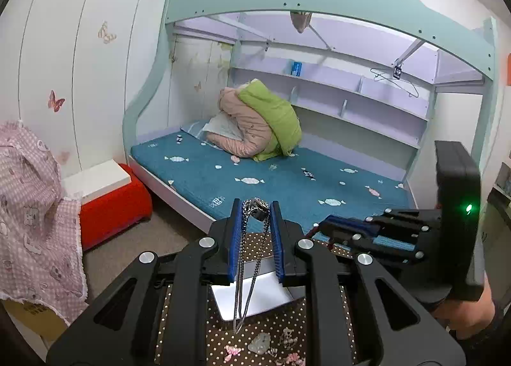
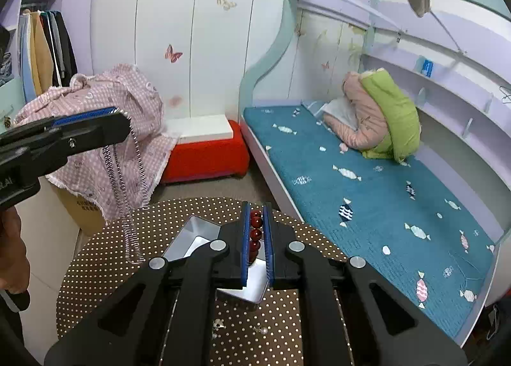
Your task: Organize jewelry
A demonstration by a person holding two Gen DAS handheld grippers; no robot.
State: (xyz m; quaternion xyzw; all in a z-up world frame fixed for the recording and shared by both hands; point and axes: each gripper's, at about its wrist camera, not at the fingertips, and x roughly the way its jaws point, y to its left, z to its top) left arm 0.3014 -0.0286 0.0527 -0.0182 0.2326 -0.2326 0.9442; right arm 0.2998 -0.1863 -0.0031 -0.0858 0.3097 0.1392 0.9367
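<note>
My left gripper (image 1: 255, 209) is shut on a silver chain necklace (image 1: 242, 273) with a pendant at the fingertips; the chain hangs down over a shiny metal tin (image 1: 255, 299) on the brown dotted table (image 1: 274, 331). In the right wrist view the left gripper (image 2: 118, 114) is at the left, with the silver chain (image 2: 124, 193) dangling to the table (image 2: 105, 257). My right gripper (image 2: 256, 216) is shut on a red bead bracelet (image 2: 255, 233) above the tin (image 2: 194, 238). The right gripper (image 1: 325, 225) also shows at the right of the left wrist view.
Small hair clips and trinkets (image 1: 265, 343) lie on the table near me; more of them (image 2: 220, 324) show in the right wrist view. A bunk bed with a blue mattress (image 1: 287, 181) is ahead. A red stool (image 2: 204, 155) and a pink checked cloth (image 2: 105, 117) over a box stand to the left.
</note>
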